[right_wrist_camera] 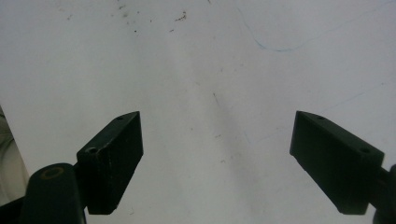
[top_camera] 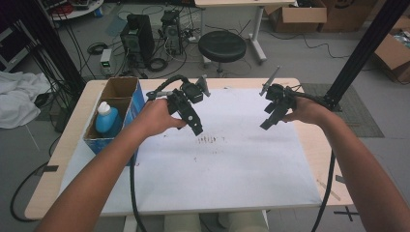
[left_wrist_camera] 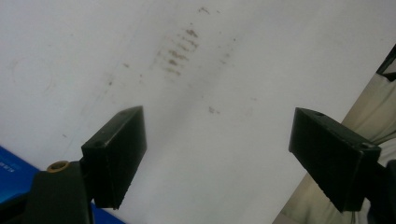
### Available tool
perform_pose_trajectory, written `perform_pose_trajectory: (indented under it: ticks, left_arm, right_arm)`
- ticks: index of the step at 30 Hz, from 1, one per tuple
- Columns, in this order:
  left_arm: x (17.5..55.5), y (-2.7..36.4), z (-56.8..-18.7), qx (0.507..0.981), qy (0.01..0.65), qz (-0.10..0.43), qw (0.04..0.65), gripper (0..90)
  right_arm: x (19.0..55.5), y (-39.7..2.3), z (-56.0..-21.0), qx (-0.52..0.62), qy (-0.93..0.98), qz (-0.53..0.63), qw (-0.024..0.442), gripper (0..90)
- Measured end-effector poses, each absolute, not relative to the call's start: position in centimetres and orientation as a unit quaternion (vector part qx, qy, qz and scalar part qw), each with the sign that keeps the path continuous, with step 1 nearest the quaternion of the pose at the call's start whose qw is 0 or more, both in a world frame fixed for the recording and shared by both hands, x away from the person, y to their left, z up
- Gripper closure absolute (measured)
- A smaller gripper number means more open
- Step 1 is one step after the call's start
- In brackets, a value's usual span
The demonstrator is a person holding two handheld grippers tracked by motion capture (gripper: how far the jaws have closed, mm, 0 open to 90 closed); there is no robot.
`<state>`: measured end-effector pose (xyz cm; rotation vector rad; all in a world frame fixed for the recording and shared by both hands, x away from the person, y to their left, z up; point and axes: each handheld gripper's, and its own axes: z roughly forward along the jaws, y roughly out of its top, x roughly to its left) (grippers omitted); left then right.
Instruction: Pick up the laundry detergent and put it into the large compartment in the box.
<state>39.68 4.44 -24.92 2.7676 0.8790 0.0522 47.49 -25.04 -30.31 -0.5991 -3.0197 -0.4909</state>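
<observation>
Both hands hold black grippers above a white sheet [top_camera: 232,159] that covers the table. My left gripper [top_camera: 196,126] hangs over the sheet's left half, pointing down toward a patch of brown smudges [top_camera: 207,140]. Its jaws stand wide apart with nothing between them [left_wrist_camera: 217,158]. My right gripper [top_camera: 271,118] hovers over the sheet's right half, also open and empty [right_wrist_camera: 217,158]. A blue bottle with a white cap [top_camera: 107,118] stands inside an open cardboard box [top_camera: 126,88] at the table's left edge.
The smudges [left_wrist_camera: 180,49] lie just ahead of the left gripper. A faint blue pen line [right_wrist_camera: 280,46] crosses the sheet before the right one. Beyond the table are a black stool [top_camera: 222,46], computer towers [top_camera: 138,36] and cables. A black frame post [top_camera: 360,53] rises at the right.
</observation>
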Motion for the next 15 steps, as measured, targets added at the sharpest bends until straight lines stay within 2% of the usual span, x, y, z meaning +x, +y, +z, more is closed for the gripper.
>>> perform_pose_trajectory:
  ticks: [15]
  left_arm:
    - [39.50, 4.18, -25.17, 0.949, 0.293, 0.017, 0.113, 20.1]
  right_arm:
    - [47.40, -24.82, -30.36, -0.192, -0.969, -0.154, 0.013, 17.0]
